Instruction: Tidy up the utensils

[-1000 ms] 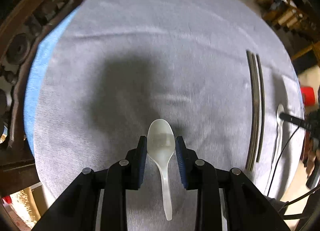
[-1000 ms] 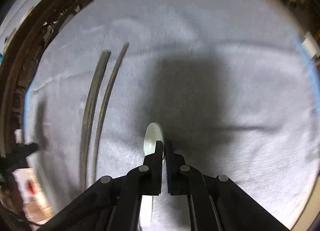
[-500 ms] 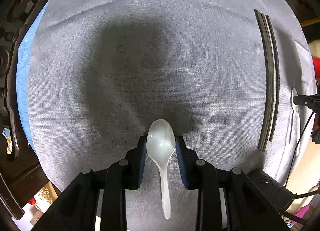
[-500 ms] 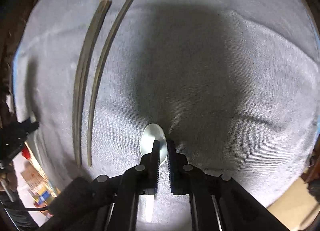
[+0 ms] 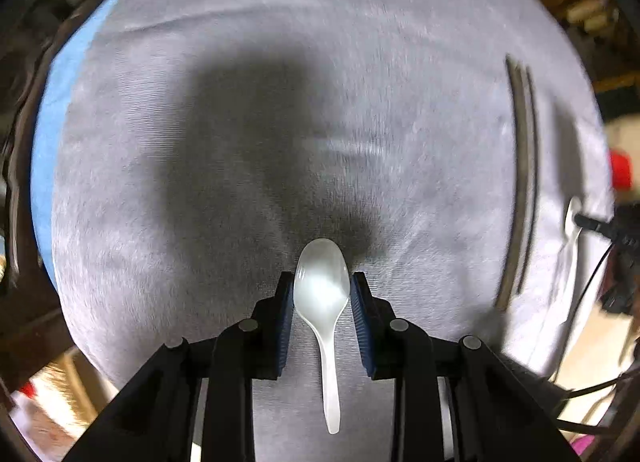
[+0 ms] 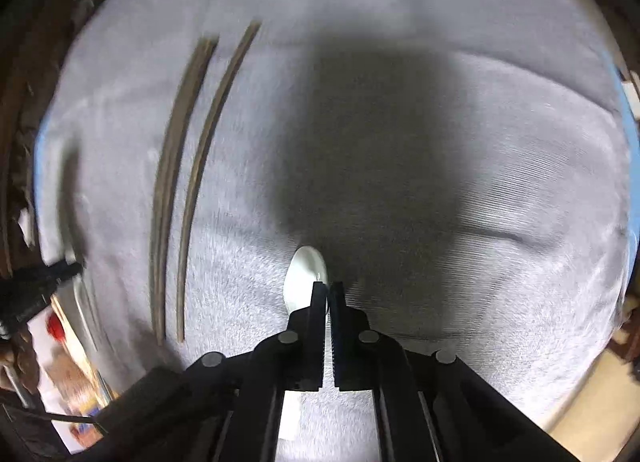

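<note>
My left gripper [image 5: 322, 280] is shut on the bowl of a white plastic spoon [image 5: 320, 286], its handle pointing back toward the camera, held over the grey cloth [image 5: 200, 142]. My right gripper [image 6: 328, 290] is shut on the edge of a second white spoon [image 6: 302, 278], whose bowl sticks out to the left of the fingers. That spoon and gripper show far right in the left wrist view [image 5: 572, 230]. A pair of dark chopsticks [image 6: 188, 178] lies on the cloth left of my right gripper; they also show at right in the left wrist view [image 5: 522, 178].
The grey cloth covers a blue-edged table [image 5: 44, 134]. Dark carved wooden furniture [image 6: 24, 62] stands along the left. Cables [image 5: 592, 282] and clutter lie beyond the right table edge. My other gripper shows at far left in the right wrist view [image 6: 36, 282].
Both grippers have lifted and drawn back from the cloth with their spoons still held; more of the table shows now. The chopsticks have not moved.
</note>
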The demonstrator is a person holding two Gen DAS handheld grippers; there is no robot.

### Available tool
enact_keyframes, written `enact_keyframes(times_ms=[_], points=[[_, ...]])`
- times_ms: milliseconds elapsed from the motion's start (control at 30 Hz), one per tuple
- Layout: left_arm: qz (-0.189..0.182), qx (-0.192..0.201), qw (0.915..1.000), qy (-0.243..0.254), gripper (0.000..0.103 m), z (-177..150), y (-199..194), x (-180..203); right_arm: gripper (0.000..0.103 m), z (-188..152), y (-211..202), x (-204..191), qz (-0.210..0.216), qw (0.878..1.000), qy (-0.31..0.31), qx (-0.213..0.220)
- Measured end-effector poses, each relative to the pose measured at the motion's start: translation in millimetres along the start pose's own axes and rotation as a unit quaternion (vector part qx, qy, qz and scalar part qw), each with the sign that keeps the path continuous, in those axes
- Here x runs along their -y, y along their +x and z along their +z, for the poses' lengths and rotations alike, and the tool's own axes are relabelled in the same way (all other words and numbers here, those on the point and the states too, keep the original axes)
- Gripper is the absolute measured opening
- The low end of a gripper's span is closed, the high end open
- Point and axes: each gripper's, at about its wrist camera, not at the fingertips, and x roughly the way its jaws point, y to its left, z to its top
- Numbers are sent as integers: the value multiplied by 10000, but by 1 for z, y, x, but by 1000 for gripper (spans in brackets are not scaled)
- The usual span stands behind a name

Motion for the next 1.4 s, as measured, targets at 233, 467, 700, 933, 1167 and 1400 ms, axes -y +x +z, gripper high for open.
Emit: enact_keyframes(times_ms=[233, 467, 700, 933, 1167, 1400], points=[[-377, 1258, 9894, -626, 29, -39, -46, -16, 2, -74, -52, 39, 913, 9788, 675, 1707], [-769, 2515, 9597, -987, 29, -84, -97, -2, 2, -153, -117, 31, 1321, 9278, 793, 3398], [-1068, 3308, 9315, -1072, 29, -125, -127, 15, 2, -207, -149, -9, 1340, 8873, 448, 4390], [-1160, 3832, 9135, -719, 29, -149, -137, 41, 3, -222, -147, -60, 1187, 8730, 25, 4730], [-1204, 4116, 9024, -408, 29, -161, -140, 57, 3, -237, -136, -83, 953, 8709, -249, 4814], [-1073, 4233, 8993, -242, 29, -169, -135, 67, 3, -241, -127, -92, 832, 8718, -360, 4814]])
